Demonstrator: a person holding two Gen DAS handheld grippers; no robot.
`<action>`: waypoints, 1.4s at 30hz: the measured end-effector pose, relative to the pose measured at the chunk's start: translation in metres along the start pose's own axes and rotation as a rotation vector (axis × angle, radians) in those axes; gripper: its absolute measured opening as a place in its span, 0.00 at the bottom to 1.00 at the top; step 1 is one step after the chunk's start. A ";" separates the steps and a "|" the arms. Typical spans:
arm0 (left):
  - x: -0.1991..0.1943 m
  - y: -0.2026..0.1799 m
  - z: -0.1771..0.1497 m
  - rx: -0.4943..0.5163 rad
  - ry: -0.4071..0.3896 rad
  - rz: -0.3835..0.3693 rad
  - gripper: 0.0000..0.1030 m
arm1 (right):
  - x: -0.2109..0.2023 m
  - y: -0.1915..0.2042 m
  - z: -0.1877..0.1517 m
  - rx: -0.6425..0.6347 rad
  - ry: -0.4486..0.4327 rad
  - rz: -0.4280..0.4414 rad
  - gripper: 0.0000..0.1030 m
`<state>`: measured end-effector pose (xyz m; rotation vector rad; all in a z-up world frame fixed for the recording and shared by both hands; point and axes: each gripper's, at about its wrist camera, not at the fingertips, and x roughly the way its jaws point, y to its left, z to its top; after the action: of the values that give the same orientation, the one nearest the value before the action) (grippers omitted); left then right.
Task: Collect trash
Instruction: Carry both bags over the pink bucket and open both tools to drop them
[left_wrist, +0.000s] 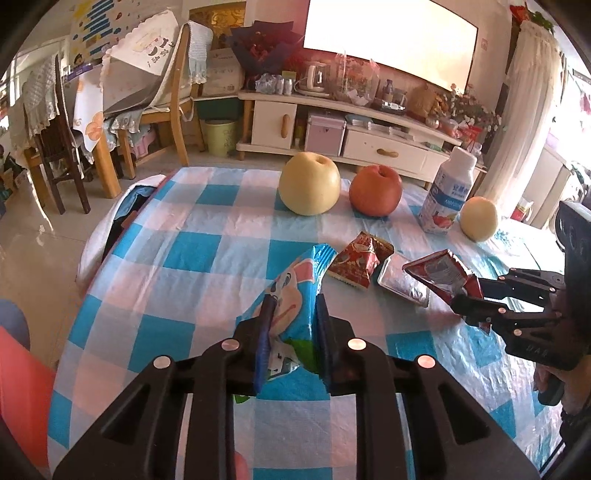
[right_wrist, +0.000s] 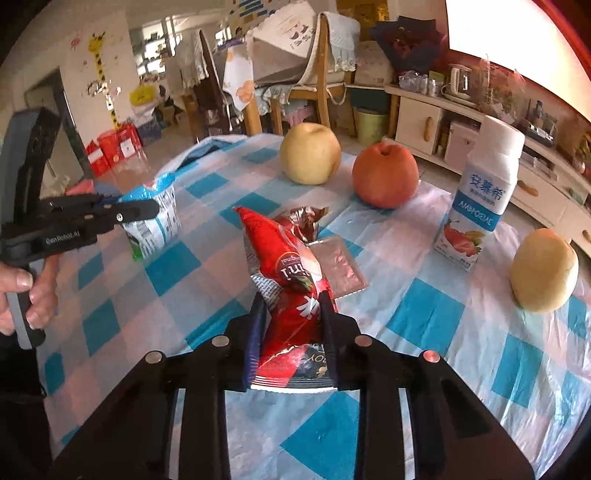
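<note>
Crinkled snack wrappers, four total: blue cartoon-print wrapper (left_wrist: 295, 291) pinched in left gripper (left_wrist: 293, 314), red glossy wrapper (right_wrist: 291, 280) pinched in right gripper (right_wrist: 291, 314), one red-brown wrapper (left_wrist: 356, 264) and one silver foil packet (left_wrist: 402, 282) lying on blue-white checked plastic tablecloth (left_wrist: 177, 258). Also three round fruits: two yellow (left_wrist: 309, 183) (left_wrist: 479, 218), one red (left_wrist: 375, 190), plus one white yogurt bottle (left_wrist: 445, 195). Living room behind, white TV cabinet (left_wrist: 369, 144), wooden chairs (left_wrist: 166, 99).

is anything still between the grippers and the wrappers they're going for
Nothing visible. The left gripper already has the blue wrapper between its fingers, and the right gripper is closed on the red wrapper. Where the trash has to go is not in view.
</note>
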<state>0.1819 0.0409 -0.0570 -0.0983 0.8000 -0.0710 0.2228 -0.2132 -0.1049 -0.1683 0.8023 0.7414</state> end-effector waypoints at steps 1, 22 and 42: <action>-0.001 0.000 0.000 0.000 -0.004 -0.002 0.22 | -0.002 0.001 0.001 0.002 -0.007 0.000 0.29; -0.076 0.006 0.013 0.010 -0.130 0.011 0.21 | -0.057 0.060 0.024 0.020 -0.152 0.047 0.29; -0.200 0.150 -0.019 -0.087 -0.187 0.213 0.11 | -0.040 0.240 0.110 -0.179 -0.195 0.236 0.29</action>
<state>0.0331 0.2084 0.0556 -0.0996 0.6224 0.1725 0.1114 -0.0132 0.0322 -0.1607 0.5749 1.0372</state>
